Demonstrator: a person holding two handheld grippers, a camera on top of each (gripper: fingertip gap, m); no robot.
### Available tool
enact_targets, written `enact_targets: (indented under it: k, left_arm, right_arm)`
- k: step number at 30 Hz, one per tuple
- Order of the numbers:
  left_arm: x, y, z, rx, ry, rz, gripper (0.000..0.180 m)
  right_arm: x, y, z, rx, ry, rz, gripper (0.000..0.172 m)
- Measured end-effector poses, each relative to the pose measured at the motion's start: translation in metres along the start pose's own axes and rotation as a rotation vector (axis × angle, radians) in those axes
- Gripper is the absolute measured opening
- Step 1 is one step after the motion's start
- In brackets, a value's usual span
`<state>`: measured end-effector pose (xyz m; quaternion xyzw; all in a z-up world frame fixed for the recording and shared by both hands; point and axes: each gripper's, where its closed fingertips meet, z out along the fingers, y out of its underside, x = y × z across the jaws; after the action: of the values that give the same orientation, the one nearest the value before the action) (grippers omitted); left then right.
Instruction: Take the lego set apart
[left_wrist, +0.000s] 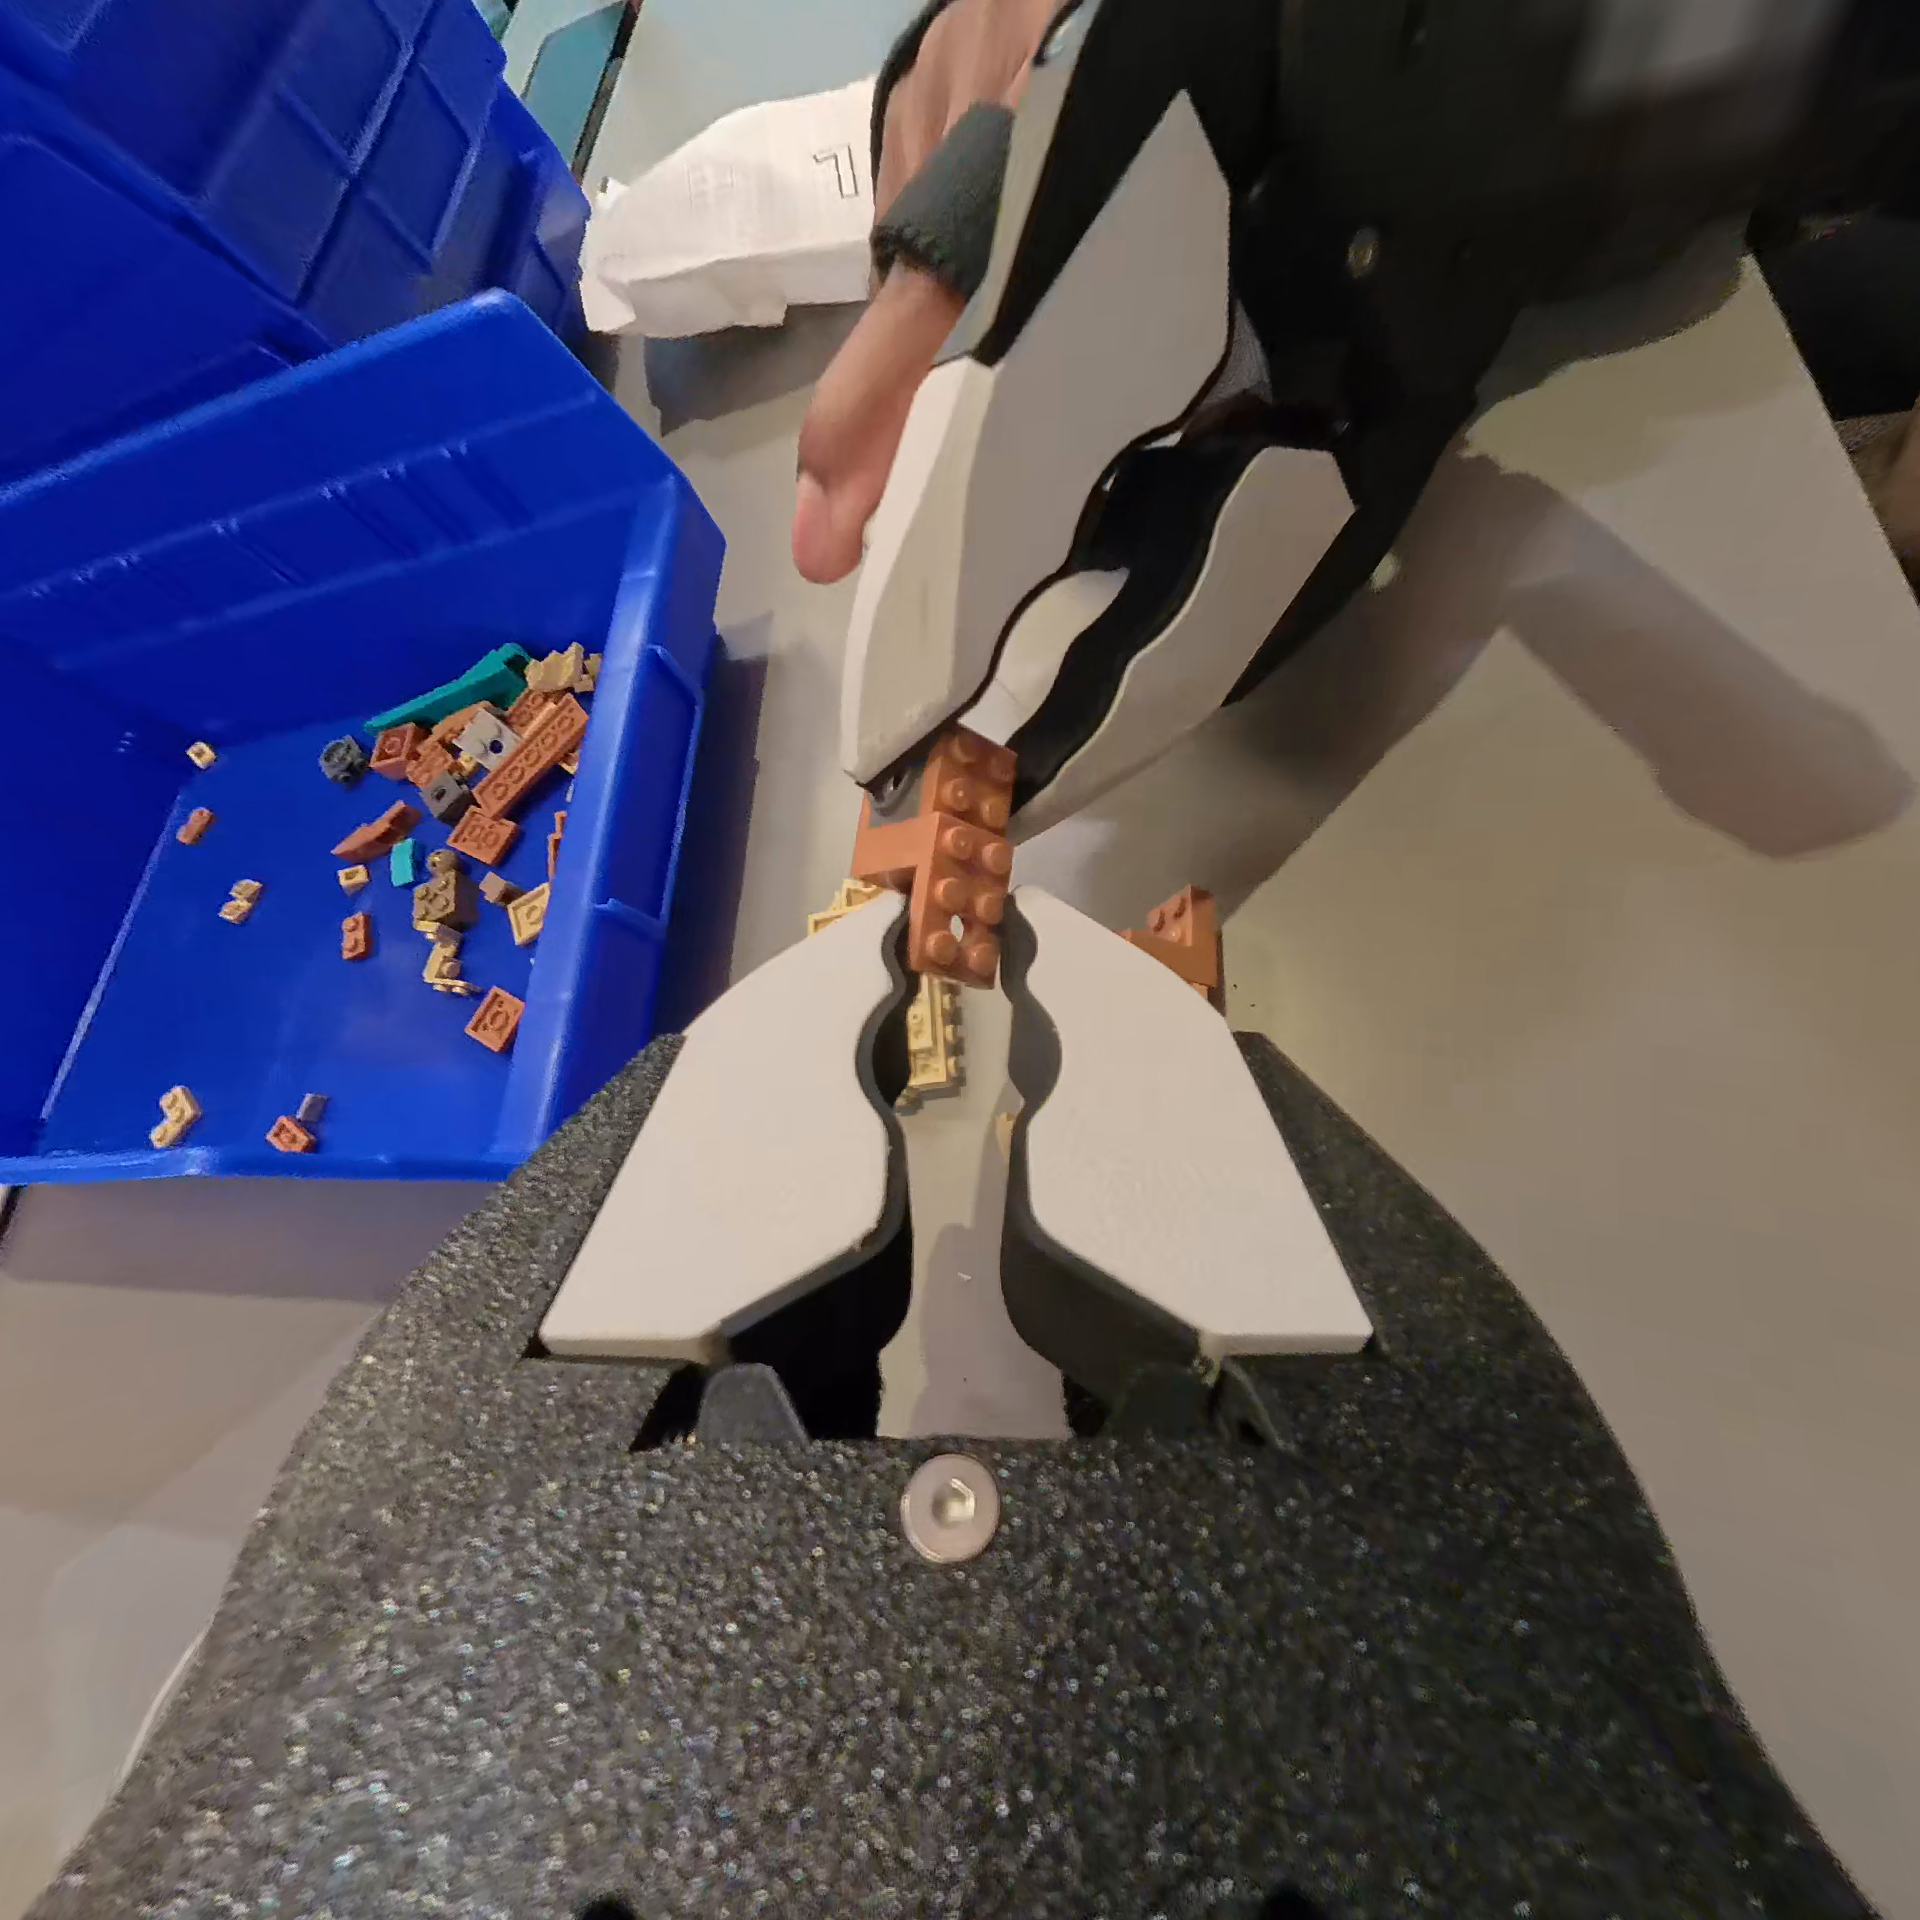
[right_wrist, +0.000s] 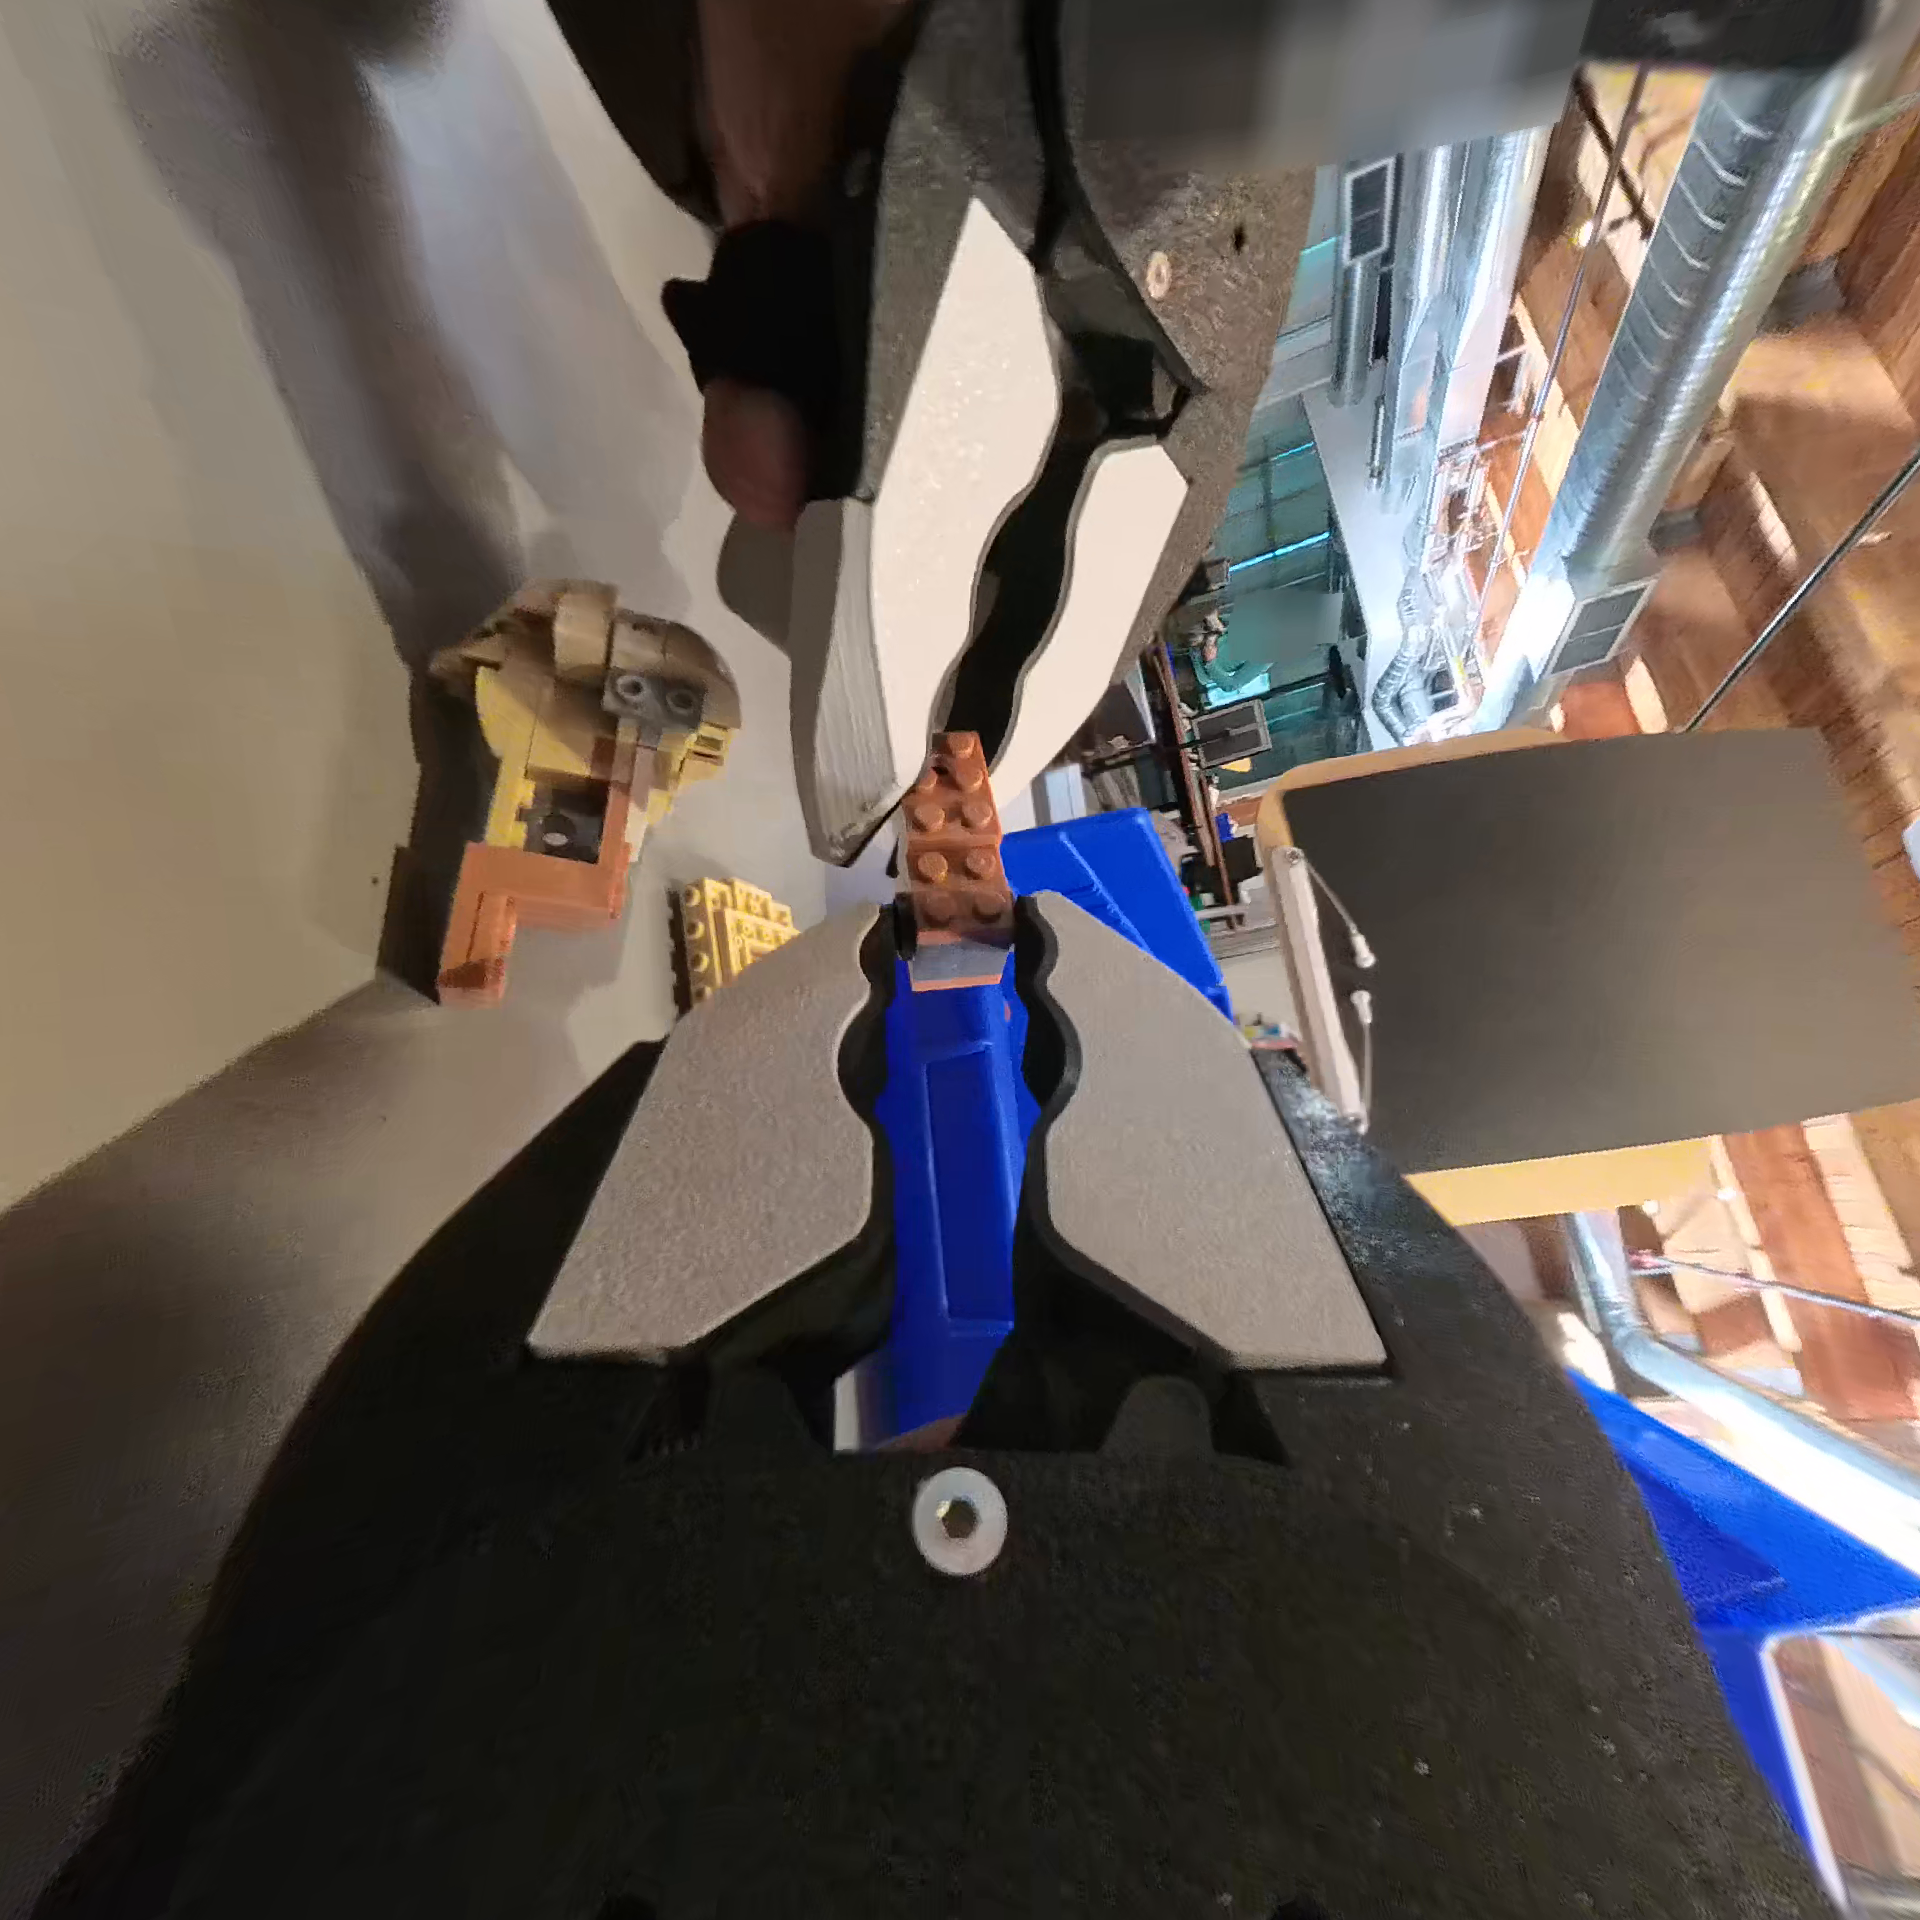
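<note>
Left wrist view: your left gripper (left_wrist: 958, 920) and right gripper (left_wrist: 951, 764) each pinch an end of the brown brick stack (left_wrist: 961, 862), jaws nearly closed, beside the blue bin (left_wrist: 665, 748).

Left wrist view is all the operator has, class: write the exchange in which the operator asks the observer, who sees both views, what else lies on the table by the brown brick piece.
Operator: What is the brown corner right of my fingers?
Observer: Part of a brick model, yellow and tan on a brown base, lying on the grey table.
Operator: And the tan bits under the brown brick piece?
Observer: A stack of tan plates beside that model.
Operator: Does the right gripper grip the piece?
Observer: Yes, its fingers close on one end; the left gripper clamps the other.
</note>
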<state>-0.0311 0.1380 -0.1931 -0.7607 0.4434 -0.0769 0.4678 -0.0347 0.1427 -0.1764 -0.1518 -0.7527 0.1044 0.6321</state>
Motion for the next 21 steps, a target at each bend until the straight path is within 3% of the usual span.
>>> enact_targets:
  k: [5, 11, 15, 21]
  left_arm:
    - [-0.010, -0.003, -0.001, 0.023, -0.103, 0.100, 0.018]
    - [-0.021, -0.004, -0.002, -0.031, -0.301, 0.401, 0.030]
    - [-0.024, -0.003, 0.000, -0.061, -0.377, 0.523, 0.025]
    - [-0.023, -0.003, -0.002, -0.085, -0.383, 0.541, 0.022]
  right_arm:
    - [0.001, 0.006, 0.003, -0.017, -0.046, 0.183, 0.021]
    - [-0.007, 0.021, 0.009, -0.083, -0.156, 0.426, 0.021]
    - [-0.005, 0.016, 0.010, -0.072, -0.176, 0.520, 0.021]
    - [-0.003, 0.012, 0.009, -0.050, -0.175, 0.530, 0.021]
